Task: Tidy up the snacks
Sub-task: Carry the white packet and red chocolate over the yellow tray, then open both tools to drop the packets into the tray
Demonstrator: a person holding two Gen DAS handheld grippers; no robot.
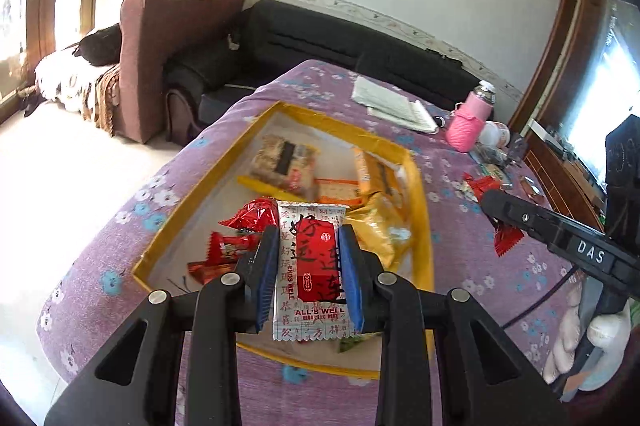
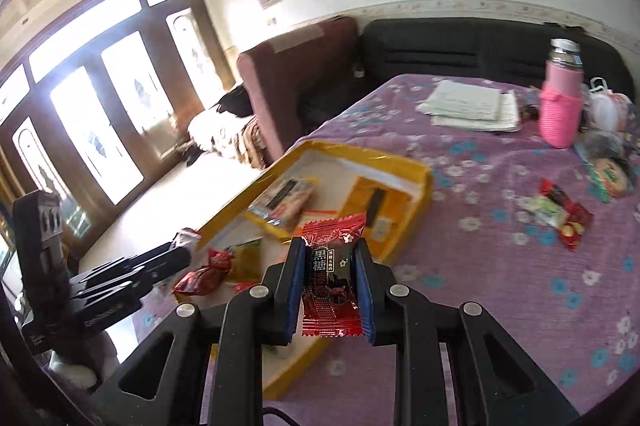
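Note:
My left gripper [image 1: 308, 230] is shut on a white and red snack packet [image 1: 314, 270] marked "ALL'S WELL", held above the yellow-rimmed box [image 1: 340, 124]. The box holds several snacks: red packets [image 1: 250, 214], orange and yellow packets [image 1: 376, 226], a rice-cracker pack [image 1: 282, 162]. My right gripper [image 2: 330, 244] is shut on a red and black candy packet [image 2: 330, 274], held over the box's near right corner [image 2: 424, 182]. The right gripper also shows in the left wrist view [image 1: 496, 204], with its red packet [image 1: 506, 240] hanging from it. The left gripper shows in the right wrist view [image 2: 180, 254].
The box lies on a table with a purple flowered cloth [image 2: 500, 286]. Loose snacks [image 2: 560, 214] lie on the cloth to the right. A pink-sleeved bottle [image 2: 560, 106] and a stack of papers [image 2: 468, 106] stand at the far side. A sofa [image 1: 320, 38] is behind the table.

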